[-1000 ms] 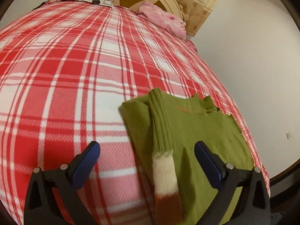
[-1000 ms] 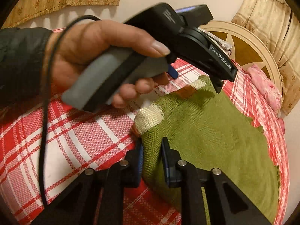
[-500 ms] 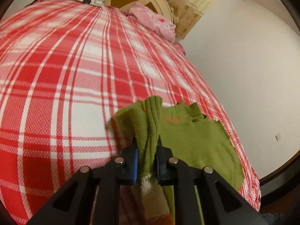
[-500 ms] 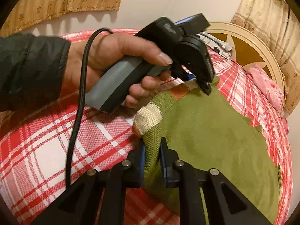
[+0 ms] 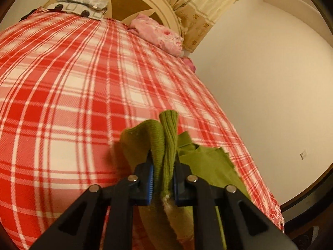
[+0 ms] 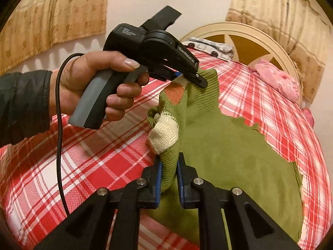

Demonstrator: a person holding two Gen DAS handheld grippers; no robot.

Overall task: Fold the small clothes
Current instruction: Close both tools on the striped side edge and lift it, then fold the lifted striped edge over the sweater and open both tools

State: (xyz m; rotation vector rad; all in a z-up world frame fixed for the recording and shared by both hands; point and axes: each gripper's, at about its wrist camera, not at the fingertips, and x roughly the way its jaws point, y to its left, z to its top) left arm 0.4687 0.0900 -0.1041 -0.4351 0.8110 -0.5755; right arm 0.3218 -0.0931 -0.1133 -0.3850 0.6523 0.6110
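While both of my claws are clamped on the same side of it, the green knit sweater (image 6: pixel 229 156) is half lifted off the red plaid bedspread (image 6: pixel 72 166); entries follow.

Item: left gripper (image 5: pixel 163 182). Jaws pinched on a bunched ridge of ribbed green knit, with a scrap of cream trim just below the pads. From the right wrist view my left hand (image 6: pixel 97 85) holds it above the bedspread, farther toward the headboard (image 6: pixel 260 35), biting the fabric beside an orange patch.

Item: right gripper (image 6: pixel 169 182). Jaws closed on the sweater's edge just below the cream cuff (image 6: pixel 163 133), nearer the foot of the bed.

Item: sweater body. It lies to the right of both claws, spread flat toward the right edge of the bed, its far margin ragged against the plaid. The line between my two grips runs foot to headboard and forms the raised left side of the garment.

Judgement: the coming move turns on that line. The free cloth lies to the right, so I would carry both grips rightward together, parallel, to lay the held side over the body. Neither hand is nearer the far margin; uneven travel would skew the crease.

Item: pink pillow (image 5: pixel 158 33), at the headboard, well apart from the work.
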